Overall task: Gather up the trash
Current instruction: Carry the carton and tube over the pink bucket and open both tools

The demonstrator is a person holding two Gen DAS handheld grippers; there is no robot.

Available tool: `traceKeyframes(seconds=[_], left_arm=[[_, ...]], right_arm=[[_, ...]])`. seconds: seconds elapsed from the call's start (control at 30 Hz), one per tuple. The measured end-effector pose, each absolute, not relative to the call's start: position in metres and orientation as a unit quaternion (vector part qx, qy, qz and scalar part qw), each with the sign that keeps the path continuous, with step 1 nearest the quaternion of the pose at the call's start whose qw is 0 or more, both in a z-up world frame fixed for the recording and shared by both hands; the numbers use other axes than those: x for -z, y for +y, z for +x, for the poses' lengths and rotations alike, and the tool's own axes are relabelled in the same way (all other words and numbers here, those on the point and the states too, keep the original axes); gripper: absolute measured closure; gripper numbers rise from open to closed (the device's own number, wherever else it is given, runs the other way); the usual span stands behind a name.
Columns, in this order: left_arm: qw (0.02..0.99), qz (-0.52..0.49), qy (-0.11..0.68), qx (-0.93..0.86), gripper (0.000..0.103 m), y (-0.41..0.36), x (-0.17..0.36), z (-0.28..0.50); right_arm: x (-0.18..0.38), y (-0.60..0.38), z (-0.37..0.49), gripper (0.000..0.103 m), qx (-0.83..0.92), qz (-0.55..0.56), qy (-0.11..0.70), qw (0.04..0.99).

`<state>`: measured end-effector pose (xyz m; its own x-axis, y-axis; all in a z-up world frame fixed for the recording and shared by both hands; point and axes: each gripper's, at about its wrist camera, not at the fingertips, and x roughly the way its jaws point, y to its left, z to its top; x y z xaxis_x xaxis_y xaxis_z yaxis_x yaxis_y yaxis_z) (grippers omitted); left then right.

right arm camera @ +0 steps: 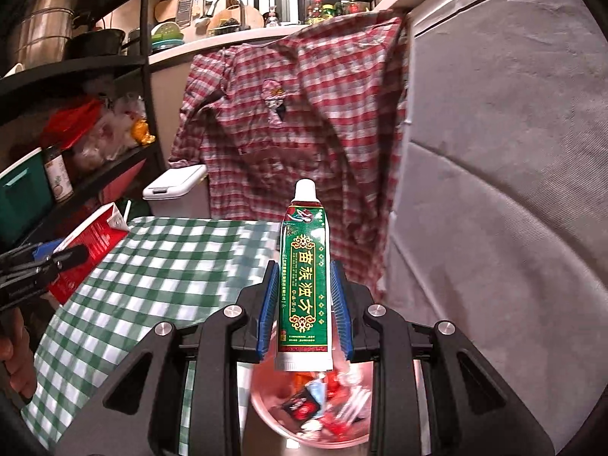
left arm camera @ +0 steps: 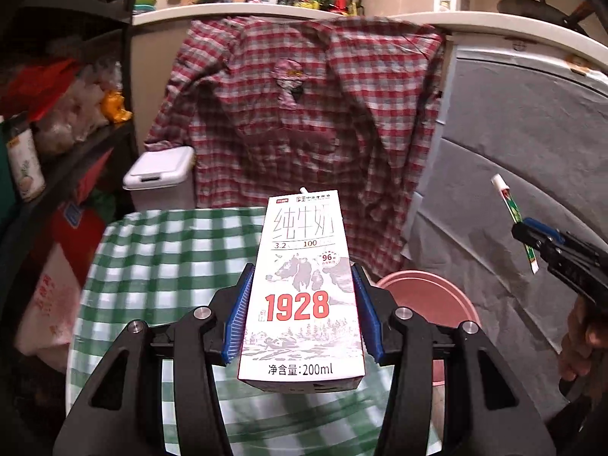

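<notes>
Above green-checked table [left arm camera: 159,258]: milk carton [left arm camera: 302,288] held upright between blue pads of left gripper [left arm camera: 302,315], jaws clamped on its sides. Green tube [right arm camera: 304,285] pinched cap-up in right gripper [right arm camera: 304,307], directly over pink bin [right arm camera: 266,410] with wrappers inside.

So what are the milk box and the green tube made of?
The milk box looks like coated cardboard: sharp folded edges, flat printed faces, slight sheen. The green tube looks like soft glossy plastic or foil laminate, with a flat crimped end and a hard white plastic cap; which one, I can't tell.
</notes>
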<state>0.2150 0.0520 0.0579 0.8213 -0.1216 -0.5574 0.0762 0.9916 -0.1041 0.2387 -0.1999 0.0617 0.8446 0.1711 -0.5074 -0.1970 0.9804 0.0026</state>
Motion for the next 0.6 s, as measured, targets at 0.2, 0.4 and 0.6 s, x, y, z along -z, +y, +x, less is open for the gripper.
traceKeyframes(seconds=[0.2,0.4,0.6], left_arm=[[0.947,-0.026,0.305,0.096,0.054,0.003,-0.047,0.225],[0.94,-0.014,0.317,0.123,0.054,-0.036,-0.034,0.239],[0.933,-0.007,0.335,0.135,0.054,-0.059,-0.02,0.253]], right_arm=[[-0.063,-0.218,0.244,0.075,-0.075,-0.032,0.263,0.961],[-0.054,-0.228,0.252,0.075,-0.07,-0.032,0.284,0.956],[-0.044,-0.235,0.261,0.075,-0.065,-0.027,0.3,0.951]])
